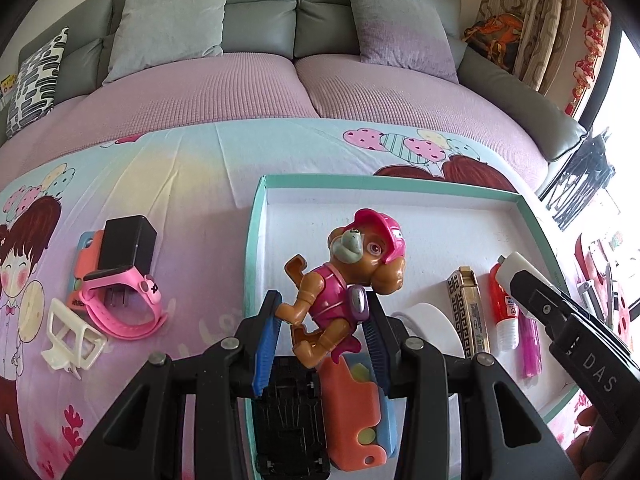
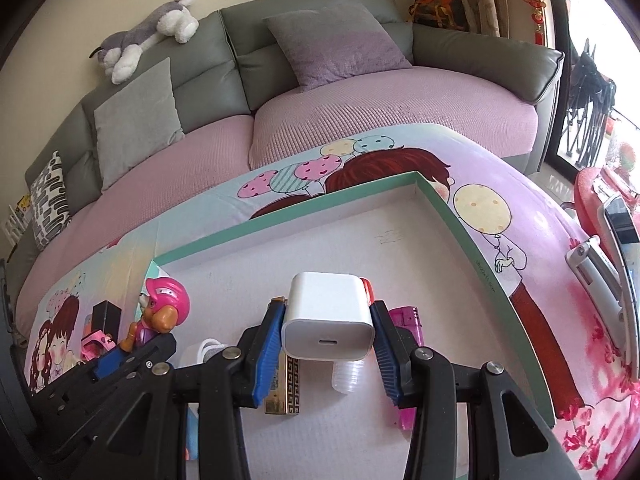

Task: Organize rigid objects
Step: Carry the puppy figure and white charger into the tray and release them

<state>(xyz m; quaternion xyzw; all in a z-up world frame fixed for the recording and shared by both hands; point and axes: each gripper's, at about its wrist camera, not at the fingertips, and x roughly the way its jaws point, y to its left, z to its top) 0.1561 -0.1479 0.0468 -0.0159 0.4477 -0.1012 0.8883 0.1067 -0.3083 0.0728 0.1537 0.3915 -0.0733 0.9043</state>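
Note:
My left gripper (image 1: 322, 320) is shut on a toy dog (image 1: 348, 276) with a pink helmet, held over the left part of a shallow teal-rimmed box (image 1: 400, 184). Under it in the box lie a black toy car (image 1: 288, 420) and an orange-and-blue case (image 1: 352, 400). My right gripper (image 2: 328, 332) is shut on a white charger (image 2: 328, 320) above the same box (image 2: 460, 232). Beneath the charger lie a gold lighter (image 2: 284, 388), a red tube with a clear cap (image 2: 348, 376) and a pink lighter (image 2: 406, 320). The toy dog (image 2: 164, 308) shows at the left of the right wrist view.
On the cartoon cloth left of the box lie a black charger (image 1: 128, 244), a pink watch (image 1: 120, 304), an orange case (image 1: 86, 264) and a white hair clip (image 1: 72, 336). A white tape roll (image 1: 428, 320) sits in the box. A grey sofa (image 2: 320, 40) stands behind.

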